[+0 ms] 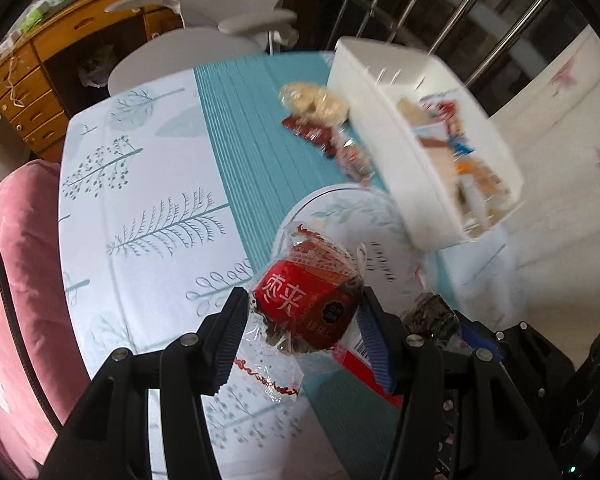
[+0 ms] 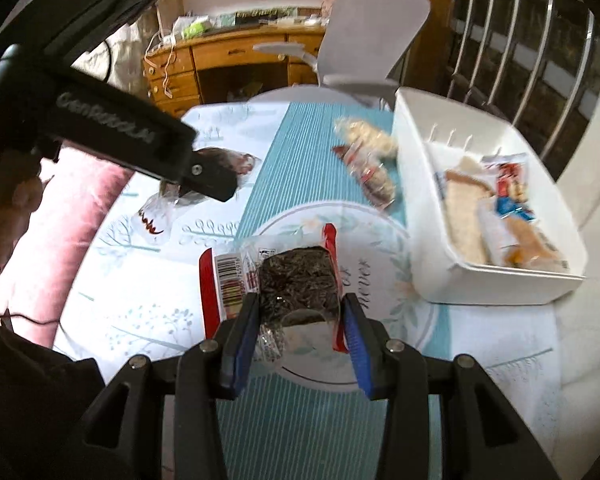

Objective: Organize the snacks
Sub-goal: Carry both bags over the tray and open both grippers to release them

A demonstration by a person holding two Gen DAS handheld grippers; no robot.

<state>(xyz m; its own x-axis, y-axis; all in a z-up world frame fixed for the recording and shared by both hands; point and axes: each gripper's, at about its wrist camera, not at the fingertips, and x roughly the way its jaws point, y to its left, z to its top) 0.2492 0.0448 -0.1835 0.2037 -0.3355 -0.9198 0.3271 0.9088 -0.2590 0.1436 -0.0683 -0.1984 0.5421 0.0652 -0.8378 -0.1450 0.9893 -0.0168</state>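
My left gripper (image 1: pixel 304 312) is shut on a red-labelled snack in a clear wrapper (image 1: pixel 308 300), held above the table. My right gripper (image 2: pixel 300 316) is shut on a dark seaweed-like snack in a red-edged wrapper (image 2: pixel 296 284), also lifted off the cloth. The right gripper and its dark snack (image 1: pixel 430 314) show at the lower right of the left wrist view. The left gripper (image 2: pixel 204 176) appears at the left of the right wrist view with its wrapped snack (image 2: pixel 236 162). A white bin (image 2: pixel 420 216) with several packets stands at the right. Loose snacks (image 2: pixel 370 152) lie beside it.
The table carries a white and teal tablecloth (image 1: pixel 148 184) with leaf prints and a round motif (image 2: pixel 384 248). A pink cushion (image 1: pixel 16 264) lies at the left edge. A grey chair (image 1: pixel 220 8) and a wooden desk (image 2: pixel 228 56) stand behind. Metal bars (image 1: pixel 452 8) rise at the far right.
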